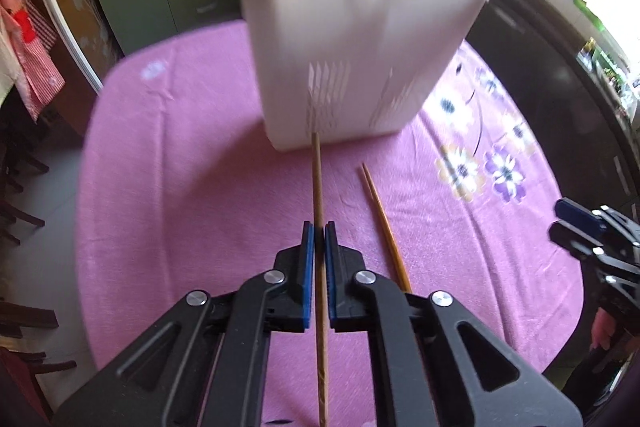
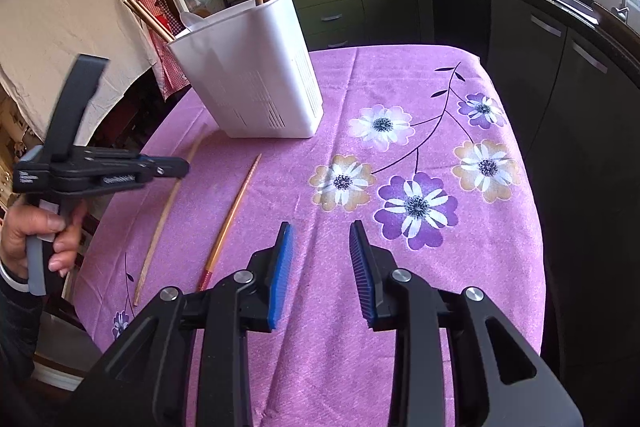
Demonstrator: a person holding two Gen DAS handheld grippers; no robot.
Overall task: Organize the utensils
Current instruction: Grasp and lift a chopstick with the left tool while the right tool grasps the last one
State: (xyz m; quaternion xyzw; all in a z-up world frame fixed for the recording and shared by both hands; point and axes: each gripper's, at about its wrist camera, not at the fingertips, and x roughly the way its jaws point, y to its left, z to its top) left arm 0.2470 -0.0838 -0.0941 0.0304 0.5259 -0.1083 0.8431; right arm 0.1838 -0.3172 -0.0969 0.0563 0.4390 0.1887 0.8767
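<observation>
Left fingers (image 1: pixel 307 267) clamped on chopstick (image 1: pixel 318 183); right fingers (image 2: pixel 282 275) apart, nothing between.

Both grippers are black with ribbed blue pads (image 2: pixel 281 267) and round silver screws (image 2: pixel 243 275). The left gripper (image 2: pixel 160 163) has a grey handle (image 2: pixel 36 259). A dark sleeve (image 2: pixel 16 311) covers the wrist.

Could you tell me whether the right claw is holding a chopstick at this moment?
No, the right claw stands open with only the pink tablecloth showing between its blue pads, while the loose chopstick lies apart to its left.
</observation>
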